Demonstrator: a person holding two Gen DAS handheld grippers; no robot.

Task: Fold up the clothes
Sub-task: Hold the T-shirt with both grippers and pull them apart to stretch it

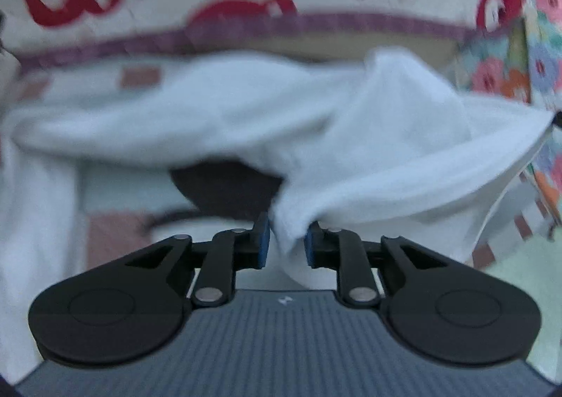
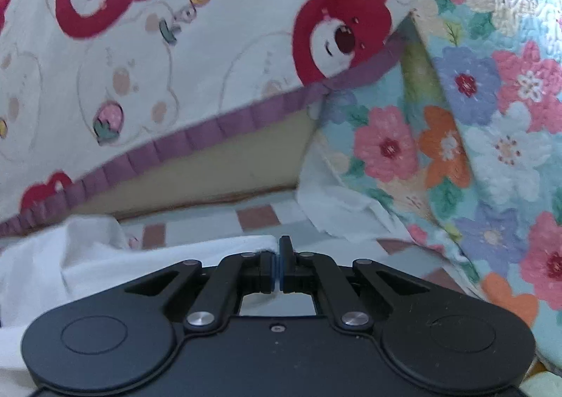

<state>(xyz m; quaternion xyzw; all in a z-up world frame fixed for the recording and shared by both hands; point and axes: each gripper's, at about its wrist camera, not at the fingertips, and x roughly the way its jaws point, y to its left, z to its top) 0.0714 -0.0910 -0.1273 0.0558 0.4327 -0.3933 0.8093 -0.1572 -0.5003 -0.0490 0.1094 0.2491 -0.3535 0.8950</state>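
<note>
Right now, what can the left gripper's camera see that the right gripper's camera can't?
Only the left wrist view shows the left gripper with a bunch of white cloth between its blue pads, plus a dark patch beneath. Only the right wrist view shows the right gripper, shut, at the cloth's edge, and white fabric under the quilt. Both show the white cloth, bear blanket and flowered quilt.

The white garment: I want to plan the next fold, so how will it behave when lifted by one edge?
Likely floppy: the white garment sags and bunches between the left gripper's pads. Probably light, since a small pinched fold carries the draped part. It may slip, as only a thin edge sits at the shut right gripper.
</note>
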